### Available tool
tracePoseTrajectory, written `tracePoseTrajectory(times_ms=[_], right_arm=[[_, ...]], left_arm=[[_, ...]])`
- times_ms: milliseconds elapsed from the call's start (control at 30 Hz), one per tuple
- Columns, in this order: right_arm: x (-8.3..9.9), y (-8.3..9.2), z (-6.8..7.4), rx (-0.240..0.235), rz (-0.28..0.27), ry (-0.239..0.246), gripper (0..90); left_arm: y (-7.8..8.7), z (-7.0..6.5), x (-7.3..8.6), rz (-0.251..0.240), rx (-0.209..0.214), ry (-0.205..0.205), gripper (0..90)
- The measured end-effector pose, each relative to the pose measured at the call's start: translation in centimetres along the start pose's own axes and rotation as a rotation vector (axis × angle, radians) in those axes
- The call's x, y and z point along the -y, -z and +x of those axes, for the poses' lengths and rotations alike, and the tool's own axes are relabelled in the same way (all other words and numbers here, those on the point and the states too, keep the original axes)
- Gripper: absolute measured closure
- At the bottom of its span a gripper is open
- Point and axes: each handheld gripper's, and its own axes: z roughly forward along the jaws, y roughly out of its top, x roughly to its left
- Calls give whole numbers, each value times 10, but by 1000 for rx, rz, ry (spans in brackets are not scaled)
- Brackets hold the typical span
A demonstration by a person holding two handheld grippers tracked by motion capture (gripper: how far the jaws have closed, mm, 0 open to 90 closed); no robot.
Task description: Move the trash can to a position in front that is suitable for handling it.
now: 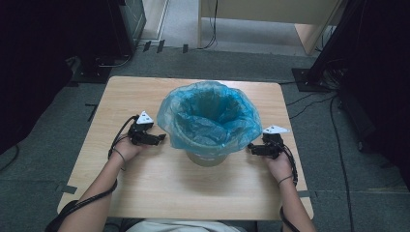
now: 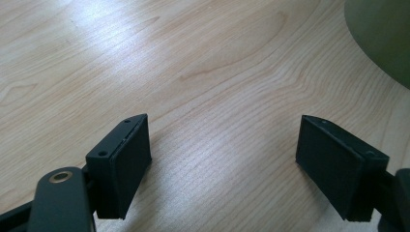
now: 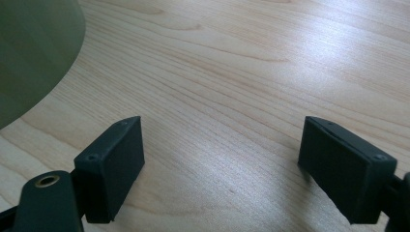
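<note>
Tabletop (image 1: 145, 193) of pale wood carries one thing, as far as I can see from the high view: a bin (image 1: 208, 157) lined with a blue bag (image 1: 209, 116), standing upright at about the middle. The bag's edge is folded out over the rim and hangs down around the top of the bin. My left tongs (image 1: 159, 138) sit just beside the bin on its left, pointing toward it, with the left hand (image 1: 126, 147) behind them low on the wood. My right tongs (image 1: 251, 147) sit just beside the bin on its right, also pointing inward, with the right hand (image 1: 279, 164) behind. In the left gripper view both jaws stand wide apart with bare wood between them, and the bin's greenish wall (image 2: 382, 38) fills the upper right corner. In the right gripper view the jaws are likewise spread wide over bare wood, and the wall curves in at the upper left. Neither pair holds anything.
</note>
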Motion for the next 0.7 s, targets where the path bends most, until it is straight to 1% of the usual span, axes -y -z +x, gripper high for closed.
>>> tracePoseTrajectory(times_ms=[100,200,267,333,367,400,467,500,533,567,600,633,667,700], right_arm=[[0,0,0,1,0,-2,159],[0,0,0,2,0,-3,159],[0,1,0,-3,2,0,167],[0,3,-2,-8,11,-3,201],[-2,5,-4,-24,21,-33,222],[-3,6,-5,-32,29,-45,228],[-3,6,-6,-34,38,-46,229],[-4,7,-6,-34,51,-44,233],[-7,8,-5,-38,73,-50,242],[-7,8,-5,-38,73,-50,242],[-8,9,-5,-49,78,-50,249],[-9,11,-4,-65,78,-53,251],[-9,11,-4,-65,78,-53,251],[-10,12,-4,-68,74,-53,253]], left_arm=[[-1,1,-1,2,9,-9,194],[-1,1,-1,1,7,-6,195],[-1,1,-3,11,7,7,195],[0,2,-6,27,7,33,209],[0,2,-7,33,9,42,243],[1,2,-7,36,18,44,243],[2,2,-7,40,35,45,243],[3,2,-8,49,51,54,243],[4,2,-9,42,65,74,245],[5,2,-10,35,80,85,245],[6,1,-11,30,94,95,246],[7,1,-12,32,107,102,250],[7,1,-13,37,114,116,250],[8,1,-14,39,130,123,254]])
